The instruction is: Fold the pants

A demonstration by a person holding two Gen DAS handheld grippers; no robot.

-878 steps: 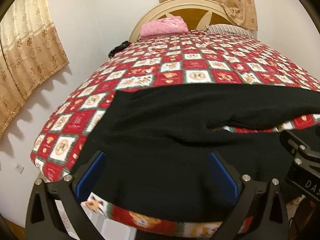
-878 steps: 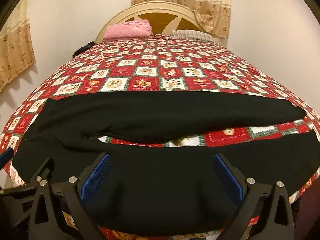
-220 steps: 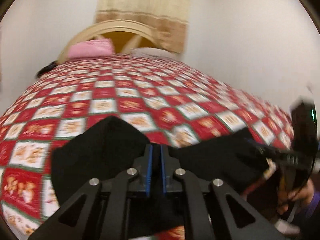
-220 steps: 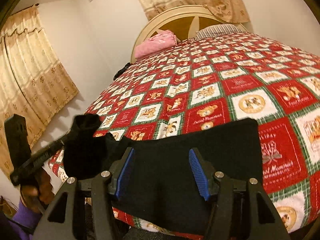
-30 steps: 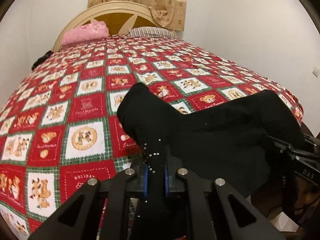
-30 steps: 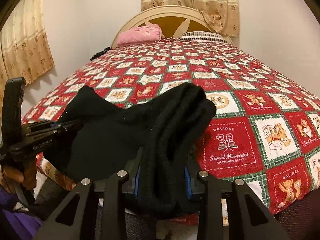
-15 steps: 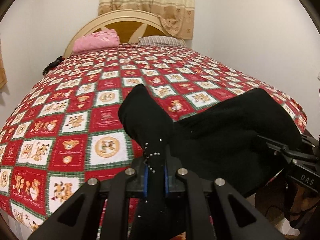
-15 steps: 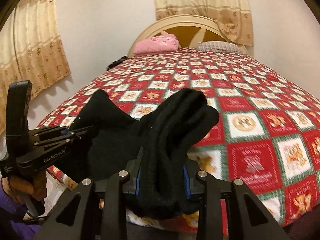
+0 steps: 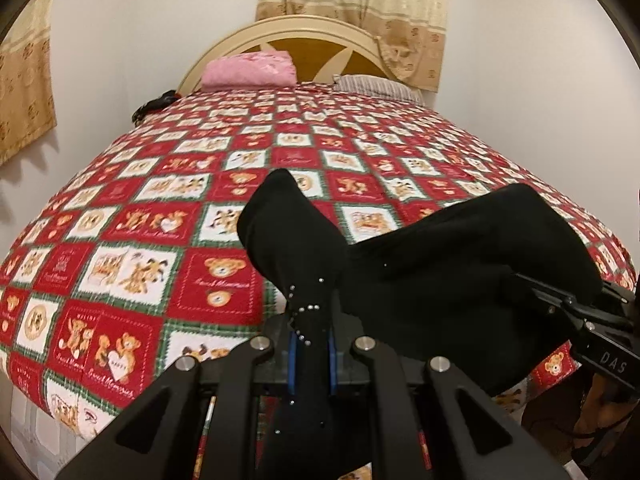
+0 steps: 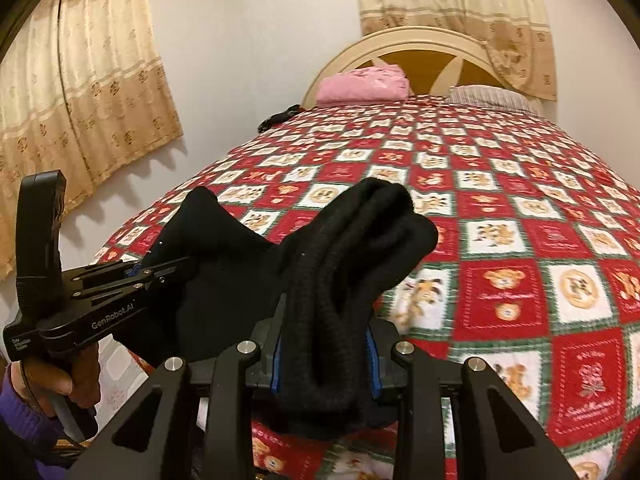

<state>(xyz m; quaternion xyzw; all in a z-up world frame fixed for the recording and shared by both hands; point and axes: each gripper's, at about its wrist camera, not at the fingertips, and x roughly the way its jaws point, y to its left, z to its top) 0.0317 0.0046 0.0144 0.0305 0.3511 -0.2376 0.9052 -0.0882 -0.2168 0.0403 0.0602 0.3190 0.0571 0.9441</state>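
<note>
The black pants [image 9: 440,280] hang folded between both grippers above the near edge of the bed. My left gripper [image 9: 311,360] is shut on a thin studded edge of the pants, which sticks up past its blue pads. In the right wrist view my right gripper [image 10: 323,364] is shut on a thick bunched stack of the pants [image 10: 352,264]. The left gripper [image 10: 160,272] shows there at the left, held by a hand in a purple sleeve. The right gripper [image 9: 576,312] shows at the right edge of the left wrist view.
The bed carries a red, white and green teddy-bear quilt [image 9: 168,208]. A pink folded cloth [image 9: 248,70] and a striped pillow [image 9: 376,86] lie by the cream headboard [image 9: 304,32]. A dark object [image 9: 154,106] lies at the far left edge. Curtains [image 10: 80,92] hang on the walls.
Both grippers have carried the pants to the left along the bed's near edge and risen slightly. More of the left wall and curtain has come into view. Both grips stay the same.
</note>
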